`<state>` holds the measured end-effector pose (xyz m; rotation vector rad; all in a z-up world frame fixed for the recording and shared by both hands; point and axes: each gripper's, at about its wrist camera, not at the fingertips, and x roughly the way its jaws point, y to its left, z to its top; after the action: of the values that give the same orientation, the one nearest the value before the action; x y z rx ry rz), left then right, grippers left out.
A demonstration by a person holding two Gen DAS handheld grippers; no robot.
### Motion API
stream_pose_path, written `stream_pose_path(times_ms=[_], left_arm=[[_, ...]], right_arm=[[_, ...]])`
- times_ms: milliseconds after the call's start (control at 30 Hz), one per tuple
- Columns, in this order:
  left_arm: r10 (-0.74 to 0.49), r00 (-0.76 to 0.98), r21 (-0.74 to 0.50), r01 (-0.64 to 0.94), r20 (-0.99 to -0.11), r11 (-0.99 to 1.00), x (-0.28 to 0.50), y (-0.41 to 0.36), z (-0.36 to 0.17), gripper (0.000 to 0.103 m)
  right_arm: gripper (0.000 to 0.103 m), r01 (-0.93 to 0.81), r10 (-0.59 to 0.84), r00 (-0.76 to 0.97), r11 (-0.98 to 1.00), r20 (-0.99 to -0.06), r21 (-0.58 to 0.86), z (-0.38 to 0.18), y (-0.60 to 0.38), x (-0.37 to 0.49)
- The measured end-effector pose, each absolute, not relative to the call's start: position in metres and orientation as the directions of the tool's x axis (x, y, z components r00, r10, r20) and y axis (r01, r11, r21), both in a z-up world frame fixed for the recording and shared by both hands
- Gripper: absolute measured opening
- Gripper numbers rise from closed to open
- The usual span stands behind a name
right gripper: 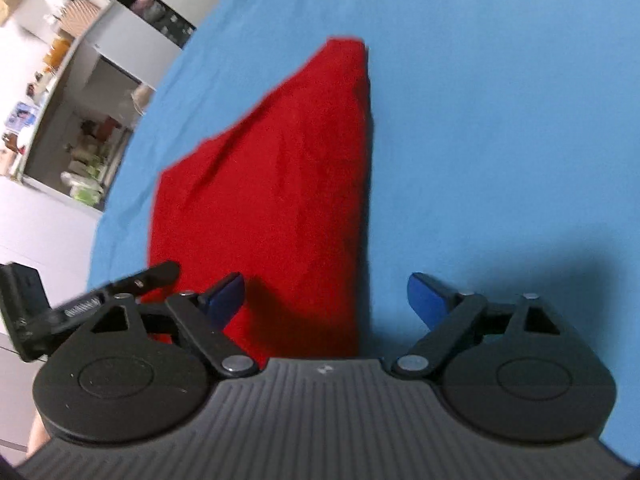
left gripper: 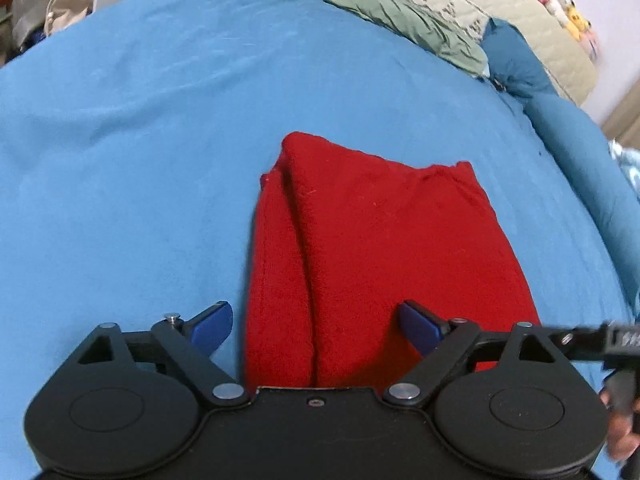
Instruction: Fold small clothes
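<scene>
- Lying flat on the blue bedsheet, the red knit garment is folded into a compact, roughly rectangular shape, with a long lengthwise fold running down its left part in the left wrist view.
- The left gripper hovers at the garment's near edge with its blue fingertips spread wide apart, one over the sheet just left of the cloth and the other over the red fabric; nothing is held between them.
- The right gripper also has its fingers apart, empty, straddling the garment's right edge: one fingertip over the red fabric, the other over bare sheet.
- At the far side of the bed, a crumpled green garment lies against a beige quilted blanket.
- A teal pillow sits just beside the green garment.
</scene>
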<state>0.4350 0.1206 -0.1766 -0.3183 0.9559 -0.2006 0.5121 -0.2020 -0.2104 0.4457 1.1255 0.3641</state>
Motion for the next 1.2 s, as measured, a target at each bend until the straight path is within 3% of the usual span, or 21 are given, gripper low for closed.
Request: stream_pose_path(times_ms=[33, 67, 100, 167, 267, 567, 667, 800, 967, 1033, 1067, 1100, 1133, 1167, 1200], left_arm=[[-0.304, 0.563, -0.348, 0.031, -0.769, 0.937, 0.435, 0.119, -0.177, 0.082], [-0.310, 0.557, -0.344, 0.047, -0.771, 0.938, 0.435, 0.116, -0.175, 0.060], [-0.347, 0.547, -0.373, 0.068, -0.762, 0.925, 0.435, 0.115, -0.173, 0.046], [-0.344, 0.544, -0.372, 0.063, -0.765, 0.926, 0.435, 0.112, -0.165, 0.029], [-0.353, 0.558, -0.380, 0.072, -0.751, 0.922, 0.425, 0.107, -0.147, 0.025], [-0.457, 0.549, -0.384, 0.251, -0.699, 0.889, 0.309, 0.048, -0.093, 0.025], [-0.484, 0.516, -0.382, 0.298, -0.707, 0.875, 0.267, 0.019, -0.105, 0.025], [-0.406, 0.494, -0.297, 0.286, -0.769, 0.911, 0.235, -0.015, -0.149, 0.026], [-0.322, 0.565, -0.196, 0.273, -0.760, 0.942, 0.214, -0.028, -0.153, 0.033], [-0.282, 0.571, -0.152, 0.265, -0.771, 0.952, 0.215, -0.035, -0.146, 0.038], [-0.269, 0.580, -0.138, 0.259, -0.769, 0.956, 0.215, -0.036, -0.143, 0.045], [-0.256, 0.598, -0.122, 0.255, -0.760, 0.959, 0.212, -0.037, -0.137, 0.053], [-0.244, 0.616, -0.106, 0.252, -0.749, 0.962, 0.209, -0.035, -0.133, 0.072], [-0.229, 0.631, -0.089, 0.245, -0.741, 0.966, 0.209, -0.032, -0.130, 0.083], [-0.208, 0.642, -0.069, 0.234, -0.738, 0.970, 0.208, -0.030, -0.130, 0.084]], right_arm=[[0.096, -0.076, 0.486, 0.406, 0.862, -0.774, 0.501, -0.210, -0.198, 0.510], [0.084, -0.098, 0.489, 0.411, 0.863, -0.769, 0.496, -0.208, -0.194, 0.509], [0.047, -0.119, 0.525, 0.399, 0.843, -0.752, 0.525, -0.207, -0.192, 0.509], [0.038, -0.120, 0.527, 0.410, 0.840, -0.744, 0.529, -0.199, -0.191, 0.510], [0.035, -0.145, 0.544, 0.433, 0.829, -0.719, 0.540, -0.174, -0.195, 0.497], [0.035, -0.164, 0.525, 0.492, 0.839, -0.694, 0.519, -0.104, -0.266, 0.359], [0.035, -0.115, 0.464, 0.488, 0.874, -0.739, 0.473, -0.116, -0.291, 0.310], [0.037, -0.058, 0.372, 0.450, 0.919, -0.812, 0.389, -0.162, -0.306, 0.274], [0.041, -0.052, 0.398, 0.491, 0.902, -0.775, 0.429, -0.175, -0.315, 0.262], [0.053, -0.035, 0.385, 0.504, 0.904, -0.773, 0.427, -0.170, -0.315, 0.258], [0.060, -0.038, 0.382, 0.514, 0.905, -0.768, 0.425, -0.169, -0.316, 0.253], [0.079, -0.045, 0.373, 0.541, 0.908, -0.754, 0.417, -0.163, -0.317, 0.248], [0.092, -0.045, 0.354, 0.567, 0.915, -0.744, 0.401, -0.160, -0.318, 0.247], [0.095, -0.039, 0.323, 0.591, 0.926, -0.739, 0.375, -0.155, -0.319, 0.246], [0.095, -0.031, 0.292, 0.607, 0.938, -0.739, 0.346, -0.152, -0.320, 0.246]])
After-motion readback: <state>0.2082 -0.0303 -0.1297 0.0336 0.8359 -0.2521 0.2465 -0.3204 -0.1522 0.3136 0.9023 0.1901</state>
